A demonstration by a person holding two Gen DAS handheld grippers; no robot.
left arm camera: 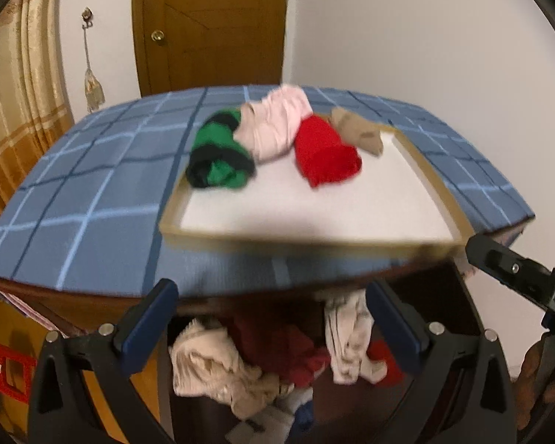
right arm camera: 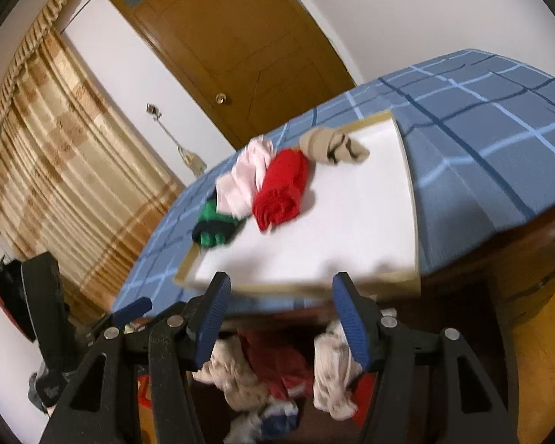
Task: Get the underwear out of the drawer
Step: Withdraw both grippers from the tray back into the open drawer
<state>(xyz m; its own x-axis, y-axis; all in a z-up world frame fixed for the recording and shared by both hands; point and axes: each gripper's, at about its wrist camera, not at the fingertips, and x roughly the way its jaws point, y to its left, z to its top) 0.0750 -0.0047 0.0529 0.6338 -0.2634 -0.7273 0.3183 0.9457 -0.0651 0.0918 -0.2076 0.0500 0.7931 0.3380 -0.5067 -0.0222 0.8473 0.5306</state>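
Below the tabletop an open dark wooden drawer (left arm camera: 444, 296) (right arm camera: 462, 318) holds a jumble of underwear: a beige piece (left arm camera: 203, 366) (right arm camera: 233, 377), a dark red one (left arm camera: 277, 347) (right arm camera: 277, 362), a pale patterned one (left arm camera: 347, 336) (right arm camera: 333, 373) and a blue one (left arm camera: 303, 414) (right arm camera: 277, 421). My left gripper (left arm camera: 273, 318) hovers open in front of the drawer, nothing between its blue pads. Beside it to the right, my right gripper (right arm camera: 281, 314) is also open and empty; one of its black fingers (left arm camera: 499, 262) shows at the edge of the left wrist view.
On the blue checked tablecloth (left arm camera: 92, 185) (right arm camera: 481, 129) lies a white tray (left arm camera: 296, 238) (right arm camera: 188, 262) with green-black (left arm camera: 218, 155), pink (left arm camera: 273, 125), red (left arm camera: 325, 155) and tan (left arm camera: 362, 129) rolled underwear. A brown door (left arm camera: 211, 26), a curtain (left arm camera: 14, 111) and white walls stand behind.
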